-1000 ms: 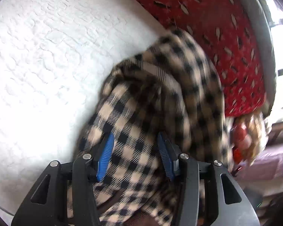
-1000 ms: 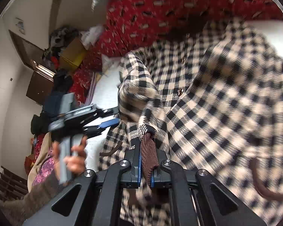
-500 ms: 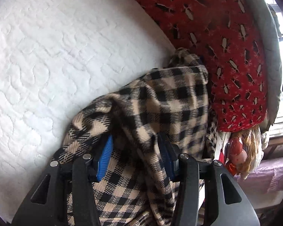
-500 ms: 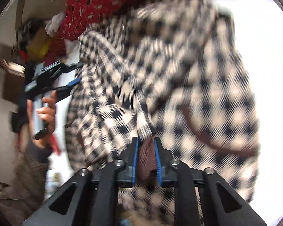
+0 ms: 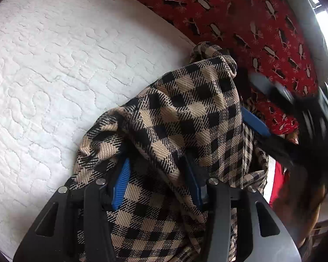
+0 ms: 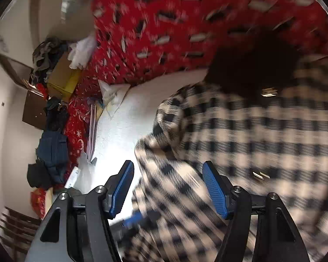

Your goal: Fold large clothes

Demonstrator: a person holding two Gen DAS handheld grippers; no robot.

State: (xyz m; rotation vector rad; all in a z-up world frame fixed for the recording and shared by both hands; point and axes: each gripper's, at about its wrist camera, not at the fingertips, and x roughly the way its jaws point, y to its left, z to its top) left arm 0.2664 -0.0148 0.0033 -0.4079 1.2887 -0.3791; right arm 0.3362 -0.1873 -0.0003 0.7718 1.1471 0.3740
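A large beige-and-black checked garment (image 5: 185, 113) lies bunched on a white quilted mattress (image 5: 54, 65). My left gripper (image 5: 157, 181) is shut on a thick fold of it, and cloth drapes over both blue pads. In the right wrist view the same garment (image 6: 251, 131) fills the right side, blurred by motion. My right gripper (image 6: 168, 185) has its jaws opening. Checked cloth lies under the gap, but neither pad presses on it. That gripper also shows as a dark blur (image 5: 251, 100) at the right of the left wrist view, close to the garment's edge.
A red patterned blanket (image 5: 240, 11) borders the mattress (image 6: 120, 131) along its far side. At the left of the right wrist view are a cardboard box (image 6: 63, 80), piled clothes, a hanging blue garment (image 6: 52, 150) and a wooden chair (image 6: 15, 224).
The right gripper has let go of the brown cuff it held and spread its jaws while swinging fast across the garment. The left gripper keeps its fold and has shifted a little.
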